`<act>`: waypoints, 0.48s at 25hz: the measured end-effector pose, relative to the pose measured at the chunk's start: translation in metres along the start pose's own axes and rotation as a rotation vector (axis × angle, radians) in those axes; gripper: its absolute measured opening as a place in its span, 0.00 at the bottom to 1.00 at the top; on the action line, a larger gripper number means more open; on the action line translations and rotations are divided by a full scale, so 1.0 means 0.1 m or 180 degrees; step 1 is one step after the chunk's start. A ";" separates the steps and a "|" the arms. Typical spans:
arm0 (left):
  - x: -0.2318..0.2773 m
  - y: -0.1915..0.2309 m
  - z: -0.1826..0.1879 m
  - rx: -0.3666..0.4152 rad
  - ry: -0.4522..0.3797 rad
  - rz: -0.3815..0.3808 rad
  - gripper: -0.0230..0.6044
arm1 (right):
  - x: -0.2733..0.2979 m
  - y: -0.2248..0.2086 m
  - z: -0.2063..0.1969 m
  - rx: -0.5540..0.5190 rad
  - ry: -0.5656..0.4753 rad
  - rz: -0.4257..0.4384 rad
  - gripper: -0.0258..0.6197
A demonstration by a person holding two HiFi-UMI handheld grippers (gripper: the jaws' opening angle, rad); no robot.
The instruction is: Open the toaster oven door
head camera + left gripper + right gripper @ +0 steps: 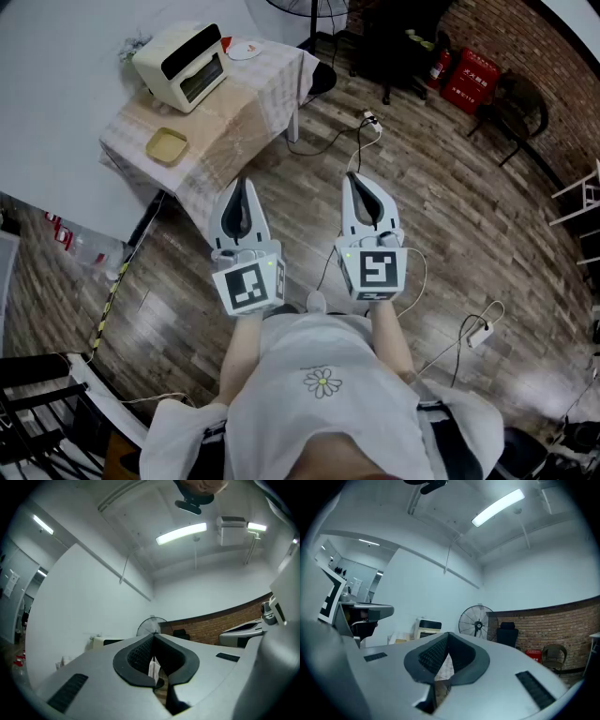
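toaster oven [183,66]: door shut, far left on table [248,98] | left hand-held gripper [242,187]: jaws together, empty | right hand-held gripper [356,183]: jaws together, empty

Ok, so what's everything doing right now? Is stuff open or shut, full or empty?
toaster oven: door shut, standing on the table.
yellow dish: empty, lying flat on the table.
left gripper: shut, holding nothing, well short of the oven.
right gripper: shut, holding nothing, well short of the oven.
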State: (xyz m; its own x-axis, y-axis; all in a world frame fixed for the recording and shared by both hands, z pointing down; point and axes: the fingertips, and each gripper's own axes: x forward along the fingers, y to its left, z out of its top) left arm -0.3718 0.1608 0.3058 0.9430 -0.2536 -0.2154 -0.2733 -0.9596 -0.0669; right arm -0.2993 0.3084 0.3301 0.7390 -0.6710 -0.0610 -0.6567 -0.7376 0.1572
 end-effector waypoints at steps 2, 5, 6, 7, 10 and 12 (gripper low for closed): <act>0.02 -0.03 0.00 0.0014 0.0011 -0.0013 0.07 | 0.01 -0.04 -0.01 0.0009 0.0009 0.0000 0.05; 0.04 -0.07 -0.03 0.0024 0.0027 -0.0015 0.07 | 0.03 -0.07 -0.04 0.0017 0.0017 0.0011 0.05; 0.05 -0.08 -0.04 0.0031 0.0034 -0.0014 0.07 | 0.03 -0.07 -0.06 0.0021 0.0022 0.0020 0.05; 0.05 -0.09 -0.05 0.0036 0.0038 -0.0016 0.07 | 0.03 -0.08 -0.08 0.0026 0.0028 0.0028 0.05; 0.09 -0.12 -0.08 0.0049 0.0055 -0.0040 0.07 | 0.05 -0.11 -0.15 0.0075 0.0063 0.0036 0.05; 0.12 -0.11 -0.09 0.0049 0.0068 -0.0036 0.07 | 0.07 -0.13 -0.18 0.0140 0.0073 0.0045 0.05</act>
State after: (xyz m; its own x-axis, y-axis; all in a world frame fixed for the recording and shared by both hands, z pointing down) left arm -0.3554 0.1672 0.3131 0.9499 -0.2453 -0.1938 -0.2652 -0.9605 -0.0842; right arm -0.2828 0.3142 0.3450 0.7325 -0.6798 -0.0363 -0.6727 -0.7310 0.1145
